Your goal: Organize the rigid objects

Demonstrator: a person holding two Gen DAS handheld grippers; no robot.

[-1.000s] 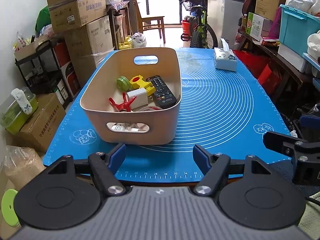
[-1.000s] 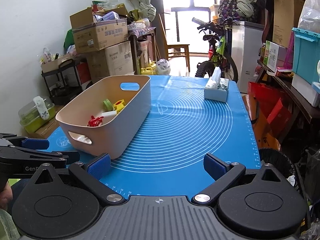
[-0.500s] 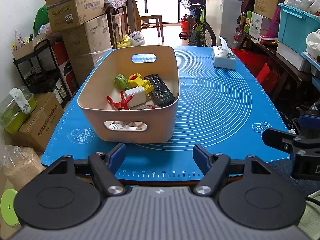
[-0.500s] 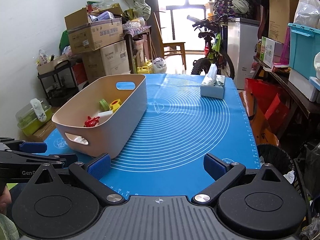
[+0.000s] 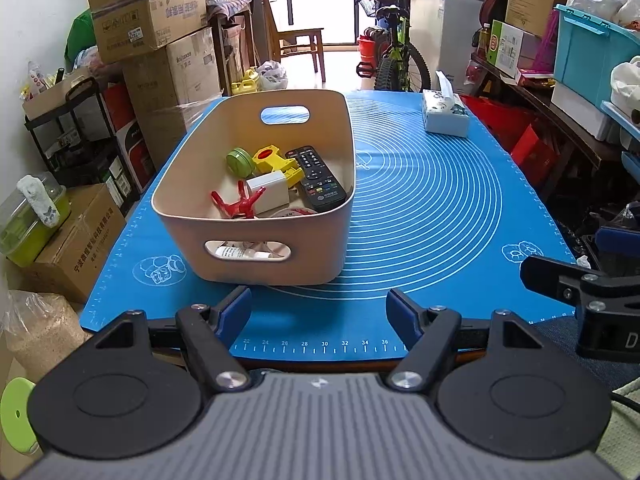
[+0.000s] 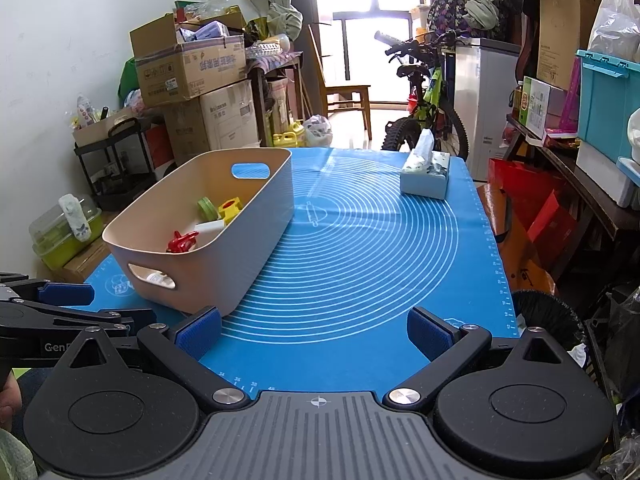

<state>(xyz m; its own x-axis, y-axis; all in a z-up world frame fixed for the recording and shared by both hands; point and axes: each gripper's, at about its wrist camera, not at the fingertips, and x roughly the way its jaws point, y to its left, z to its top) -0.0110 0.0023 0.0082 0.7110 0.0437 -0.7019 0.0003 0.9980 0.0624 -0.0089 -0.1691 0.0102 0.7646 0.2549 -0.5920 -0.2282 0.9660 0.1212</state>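
Observation:
A beige bin stands on the left half of the blue mat. Inside lie a black remote, a yellow toy, a green round lid, a white block and a red clip. A white tube shows through the near handle hole. My left gripper hovers open at the mat's near edge, just before the bin, nothing between its fingers. My right gripper is open too, over the near mat to the bin's right.
A tissue box sits at the mat's far right. Stacked cardboard boxes and a black cart crowd the left side. A bicycle stands beyond the table; shelves with bins line the right.
Both views have shifted slightly, so the bin sits a little lower in frame than a second ago. Neither gripper's jaws have changed and nothing in the bin has moved.

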